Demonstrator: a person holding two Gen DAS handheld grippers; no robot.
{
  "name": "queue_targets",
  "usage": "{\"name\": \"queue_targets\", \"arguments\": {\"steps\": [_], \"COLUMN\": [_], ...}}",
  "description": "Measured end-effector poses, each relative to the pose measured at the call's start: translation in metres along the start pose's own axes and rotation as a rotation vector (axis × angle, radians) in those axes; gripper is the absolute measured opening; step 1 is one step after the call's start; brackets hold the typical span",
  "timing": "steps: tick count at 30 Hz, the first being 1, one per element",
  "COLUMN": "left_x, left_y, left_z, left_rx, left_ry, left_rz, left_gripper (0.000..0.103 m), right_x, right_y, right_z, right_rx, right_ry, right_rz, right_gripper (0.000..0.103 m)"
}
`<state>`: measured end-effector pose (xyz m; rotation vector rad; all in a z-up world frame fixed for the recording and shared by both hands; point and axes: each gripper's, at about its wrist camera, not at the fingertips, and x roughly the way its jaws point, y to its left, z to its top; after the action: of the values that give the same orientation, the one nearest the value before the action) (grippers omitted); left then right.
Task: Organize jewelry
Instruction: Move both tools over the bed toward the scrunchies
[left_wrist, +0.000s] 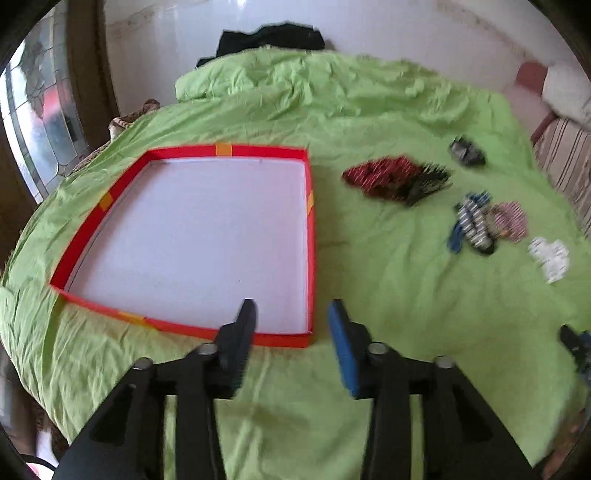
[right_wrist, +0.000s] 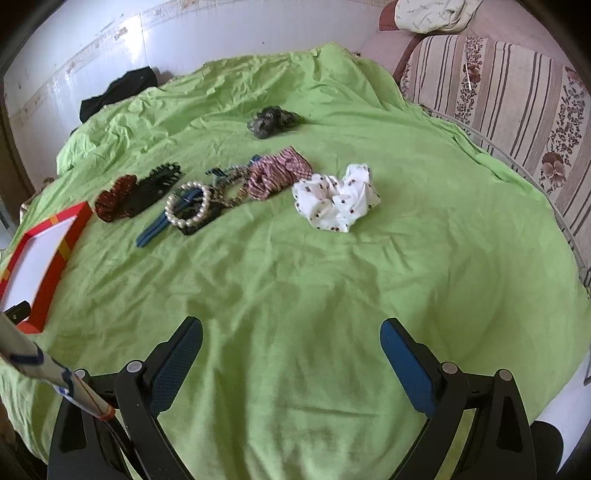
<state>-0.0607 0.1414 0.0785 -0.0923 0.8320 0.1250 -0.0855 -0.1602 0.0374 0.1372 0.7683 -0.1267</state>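
- Red-rimmed box (left_wrist: 312, 258), white floor bare; nothing sorted into it yet. Task looks barely begun, as far as these views show.
- Left gripper (left_wrist: 291, 314): jaws moderately apart, empty, hovering over the box's near right corner.
- Right gripper (right_wrist: 291, 332): jaws wide, empty, above bare green bedsheet (right_wrist: 295, 280).
- Items lie in a loose cluster at 11 to 12 o'clock from the right gripper: white scrunchie (right_wrist: 336, 201), striped pink scrunchie (right_wrist: 277, 177), pearl bracelet (right_wrist: 188, 205), blue clip (right_wrist: 155, 227), dark red scrunchie (right_wrist: 114, 197) touching a black comb clip (right_wrist: 155, 184); dark scrunchie (right_wrist: 273, 120) farther off, alone.
- Open sheet between gripper and cluster; box at 9 o'clock. Bed edge and striped sofa (right_wrist: 498, 92) at 2 o'clock.
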Motion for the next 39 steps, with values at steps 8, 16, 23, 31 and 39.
{"name": "queue_targets", "arguments": {"steps": [8, 16, 23, 31, 39], "left_x": [-0.112, -0.213, -0.249, -0.161, -0.064], "left_y": [-0.010, -0.022, -0.034, -0.039, -0.047], "left_z": [0.004, 0.052, 0.115, 0.098, 0.052], "left_rx": [0.036, 0.128, 0.154, 0.122, 0.125], "left_ry": [-0.275, -0.476, -0.608, -0.456, -0.282], "left_rz": [0.034, 0.061, 0.082, 0.047, 0.019], "left_gripper": [0.059, 0.065, 0.094, 0.094, 0.094], "right_x": [-0.089, -0.230, -0.274, -0.150, -0.003], "right_y": [0.006, 0.003, 0.025, 0.021, -0.026], "right_z": [0.043, 0.149, 0.232, 0.180, 0.104], "right_rx": [-0.047, -0.030, -0.055, -0.039, 0.069], "right_ry": [-0.205, -0.492, -0.569, -0.458, -0.044], "right_rz": [0.063, 0.067, 0.026, 0.045, 0.021], "right_gripper": [0.099, 0.102, 0.103, 0.103, 0.076]}}
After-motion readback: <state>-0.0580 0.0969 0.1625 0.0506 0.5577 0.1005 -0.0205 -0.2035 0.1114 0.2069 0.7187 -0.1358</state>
